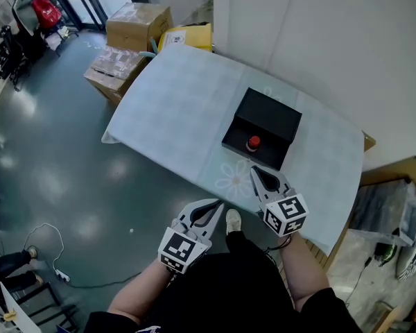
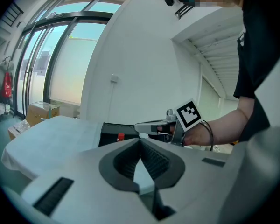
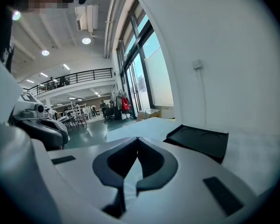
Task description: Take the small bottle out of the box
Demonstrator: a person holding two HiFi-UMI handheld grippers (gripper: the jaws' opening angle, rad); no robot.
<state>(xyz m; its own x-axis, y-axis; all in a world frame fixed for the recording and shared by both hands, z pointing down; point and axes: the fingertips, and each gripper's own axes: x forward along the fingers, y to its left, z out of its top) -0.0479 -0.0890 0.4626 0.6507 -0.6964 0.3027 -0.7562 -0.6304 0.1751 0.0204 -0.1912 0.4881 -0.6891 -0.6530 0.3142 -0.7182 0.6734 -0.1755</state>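
A black open box (image 1: 265,122) rests on the cloth-covered table (image 1: 180,109). In its near compartment stands a small bottle with a red cap (image 1: 253,143). My right gripper (image 1: 253,171) is shut and empty, its tips just short of the box's near edge. My left gripper (image 1: 218,204) is also shut and empty, lower and off the table's front edge. In the left gripper view the box (image 2: 111,133), the red cap (image 2: 120,136) and the right gripper (image 2: 147,126) lie beyond the closed jaws. The right gripper view shows the box (image 3: 198,141) ahead to the right.
Cardboard boxes (image 1: 137,22) and a yellow package (image 1: 187,39) stand beyond the table's far left corner. A white wall (image 1: 333,40) runs behind the table. Cables (image 1: 52,255) lie on the grey floor. Wooden boards and clutter (image 1: 392,207) are at the right.
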